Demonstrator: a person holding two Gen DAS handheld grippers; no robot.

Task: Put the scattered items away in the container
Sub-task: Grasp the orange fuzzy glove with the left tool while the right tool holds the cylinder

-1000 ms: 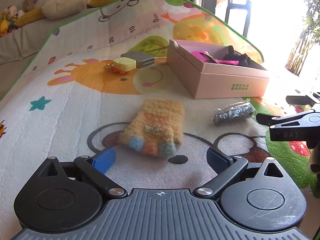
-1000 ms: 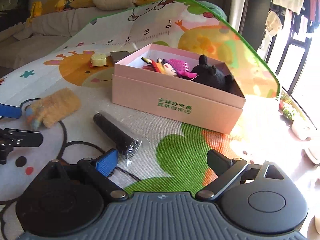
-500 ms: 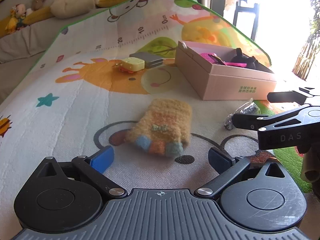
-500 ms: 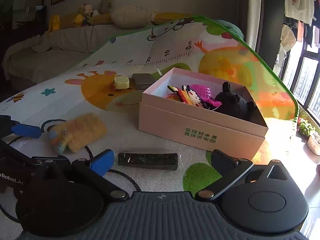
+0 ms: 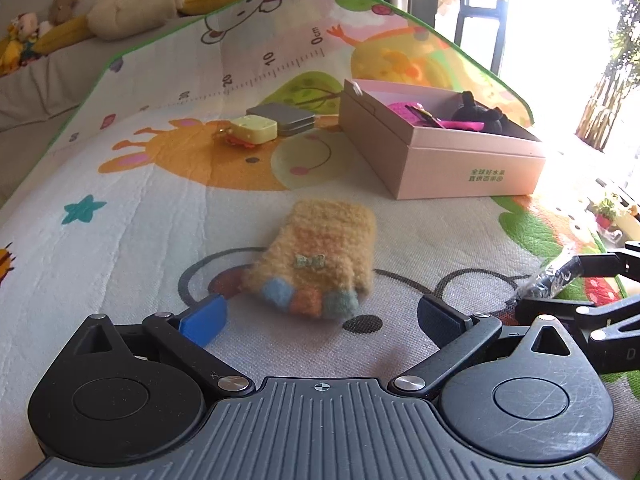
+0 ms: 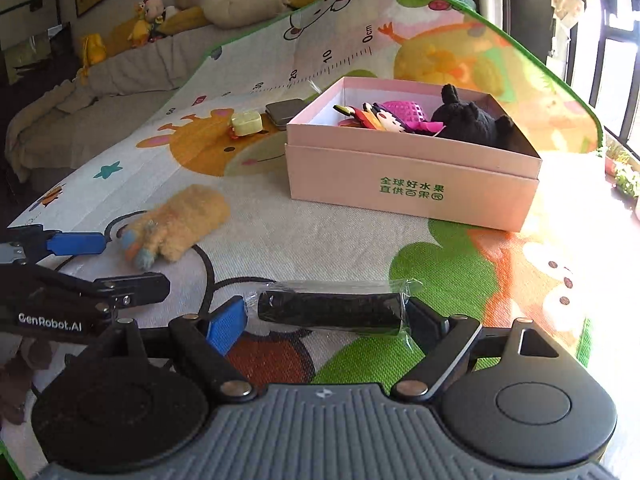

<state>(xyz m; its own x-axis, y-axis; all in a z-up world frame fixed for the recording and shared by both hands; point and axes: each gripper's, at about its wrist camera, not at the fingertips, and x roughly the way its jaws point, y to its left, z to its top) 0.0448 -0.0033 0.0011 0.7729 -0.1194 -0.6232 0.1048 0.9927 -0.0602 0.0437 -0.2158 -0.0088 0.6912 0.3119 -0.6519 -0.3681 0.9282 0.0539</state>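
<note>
A black roll in clear wrap [image 6: 328, 312] lies crosswise on the play mat between the fingers of my right gripper [image 6: 326, 320]. Its jaws are closing, the pads just off the roll's two ends. In the left wrist view the same right gripper [image 5: 568, 284] shows at the right edge with the roll [image 5: 556, 276] between its fingers. My left gripper [image 5: 320, 320] is open and holds nothing; a fuzzy orange mitten [image 5: 320, 256] lies just ahead of it. The open pink box [image 6: 412, 184] holds a black plush toy [image 6: 468, 124] and several colourful items.
A yellow cheese-shaped toy [image 5: 254, 130] and a grey tin [image 5: 286, 118] lie left of the pink box [image 5: 460, 160]. Behind the mat stands a sofa with plush toys [image 6: 152, 24]. Bright windows are on the right. My left gripper [image 6: 104, 266] sits left of the roll.
My right gripper has swung round and come up to the roll, which now lies between its fingers instead of ahead of them. The left gripper and the mitten stay put.
</note>
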